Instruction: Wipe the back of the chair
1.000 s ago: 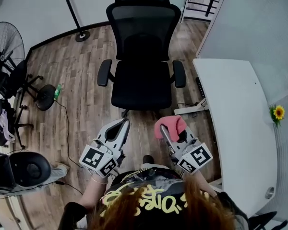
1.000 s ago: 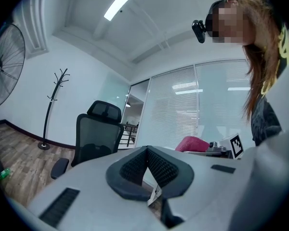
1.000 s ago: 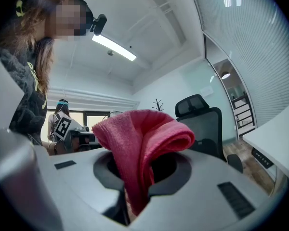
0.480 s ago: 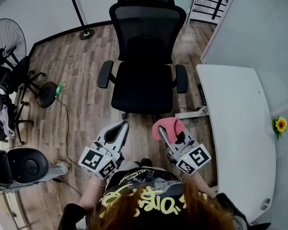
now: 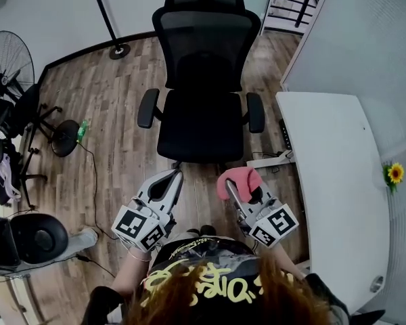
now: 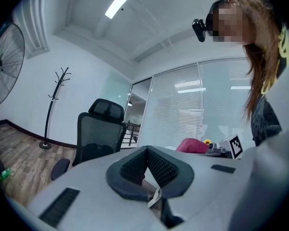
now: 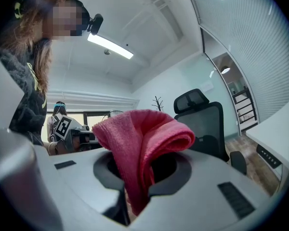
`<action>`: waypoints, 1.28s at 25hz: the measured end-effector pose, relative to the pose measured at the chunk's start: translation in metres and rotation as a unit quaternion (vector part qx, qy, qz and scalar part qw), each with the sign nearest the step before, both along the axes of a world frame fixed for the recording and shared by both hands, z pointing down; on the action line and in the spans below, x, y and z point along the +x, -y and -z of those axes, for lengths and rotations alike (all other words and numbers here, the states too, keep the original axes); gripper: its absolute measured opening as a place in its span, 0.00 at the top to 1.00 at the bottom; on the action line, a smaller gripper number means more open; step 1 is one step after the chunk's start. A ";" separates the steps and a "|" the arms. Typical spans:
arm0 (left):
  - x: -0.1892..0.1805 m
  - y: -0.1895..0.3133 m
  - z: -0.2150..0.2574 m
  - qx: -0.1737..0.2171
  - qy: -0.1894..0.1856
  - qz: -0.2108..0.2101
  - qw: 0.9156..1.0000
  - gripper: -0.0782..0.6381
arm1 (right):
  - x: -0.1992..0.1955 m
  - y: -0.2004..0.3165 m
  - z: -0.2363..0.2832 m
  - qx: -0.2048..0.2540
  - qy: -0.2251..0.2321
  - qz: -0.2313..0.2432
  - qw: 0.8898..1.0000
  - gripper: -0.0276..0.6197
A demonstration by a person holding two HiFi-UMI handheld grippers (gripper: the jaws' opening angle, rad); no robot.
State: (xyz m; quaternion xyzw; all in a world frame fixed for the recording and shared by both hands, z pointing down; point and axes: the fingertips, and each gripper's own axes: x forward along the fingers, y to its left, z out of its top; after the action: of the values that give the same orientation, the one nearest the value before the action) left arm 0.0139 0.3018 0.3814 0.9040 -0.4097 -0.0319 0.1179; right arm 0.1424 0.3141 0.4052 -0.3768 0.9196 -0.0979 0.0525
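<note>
Chair (image 5: 201, 59) one, untouched; right gripper (image 5: 239, 196) clamps one pink cloth (image 5: 238, 179); left gripper (image 5: 172, 179) closed, empty.

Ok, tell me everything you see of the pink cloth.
The pink cloth is a soft, terry-like rag, folded over into a thick bunch. The right gripper is shut on its lower part, so the fold bulges above the jaws. It is held in the air, short of the chair, touching nothing else.
</note>
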 end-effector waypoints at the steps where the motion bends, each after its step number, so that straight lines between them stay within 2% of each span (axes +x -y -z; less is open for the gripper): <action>1: 0.000 0.001 0.000 -0.001 0.000 0.000 1.000 0.90 | -0.001 0.000 0.001 0.002 -0.001 0.000 1.000 0.84; 9: 0.003 0.006 0.009 0.010 0.003 -0.007 1.000 0.90 | 0.005 0.003 0.013 0.015 -0.004 -0.006 1.000 0.85; 16: 0.008 0.005 0.007 0.002 0.004 -0.003 1.000 0.90 | 0.012 0.002 0.013 0.014 -0.005 0.002 1.000 0.84; 22: 0.017 -0.001 0.014 0.014 0.002 0.006 1.000 0.90 | 0.020 0.003 0.009 0.009 -0.005 0.010 1.000 0.84; 28: 0.003 -0.003 -0.012 -0.021 0.011 0.029 0.999 0.90 | 0.015 0.009 -0.008 -0.012 0.000 0.023 1.000 0.84; 32: -0.008 0.016 -0.017 -0.022 0.004 0.037 0.999 0.90 | 0.002 0.028 -0.013 -0.012 -0.002 0.029 1.000 0.84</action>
State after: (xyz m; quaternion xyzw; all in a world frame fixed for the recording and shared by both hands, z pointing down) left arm 0.0059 0.2861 0.3984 0.8854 -0.4440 -0.0239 0.1353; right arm 0.1443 0.2864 0.4184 -0.3507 0.9291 -0.1093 0.0435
